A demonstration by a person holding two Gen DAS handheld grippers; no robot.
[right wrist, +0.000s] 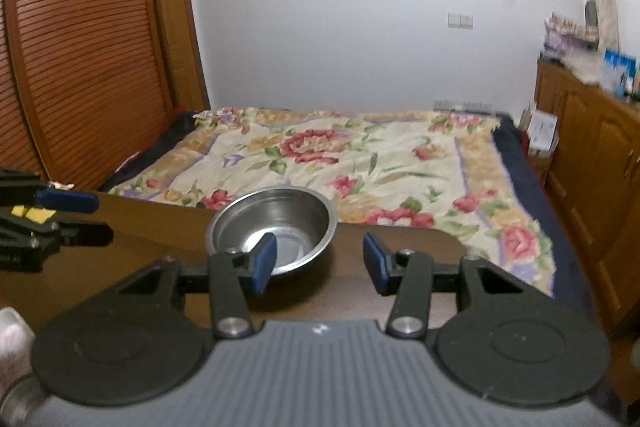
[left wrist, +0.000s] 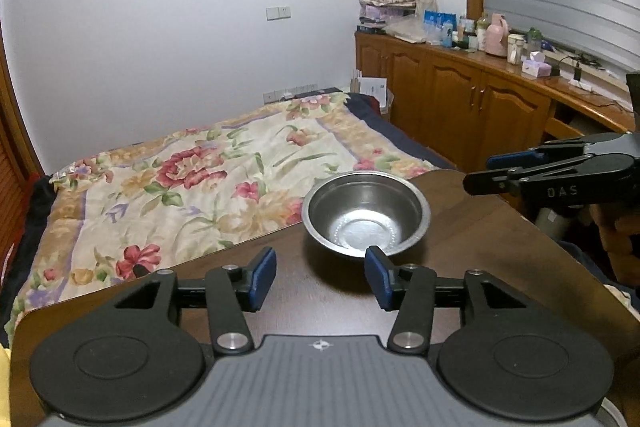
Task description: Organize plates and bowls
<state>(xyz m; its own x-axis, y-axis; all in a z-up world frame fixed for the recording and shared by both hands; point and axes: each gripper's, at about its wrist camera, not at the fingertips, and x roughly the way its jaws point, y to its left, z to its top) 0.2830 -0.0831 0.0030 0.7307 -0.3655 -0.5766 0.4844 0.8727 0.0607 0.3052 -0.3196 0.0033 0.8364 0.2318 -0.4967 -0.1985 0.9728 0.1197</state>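
Note:
A shiny steel bowl stands upright and empty on the dark wooden table, close to its far edge. My left gripper is open just short of the bowl, which lies ahead and a little right of its gap, with nothing between the blue pads. In the right wrist view the same bowl sits ahead and left of my right gripper, also open and empty; its left pad overlaps the bowl's near rim in the picture. Each gripper shows at the edge of the other's view: the right gripper, the left gripper.
Past the table's far edge lies a bed with a floral quilt. A wooden sideboard crowded with bottles and boxes runs along the right wall. A slatted wooden door stands at the left.

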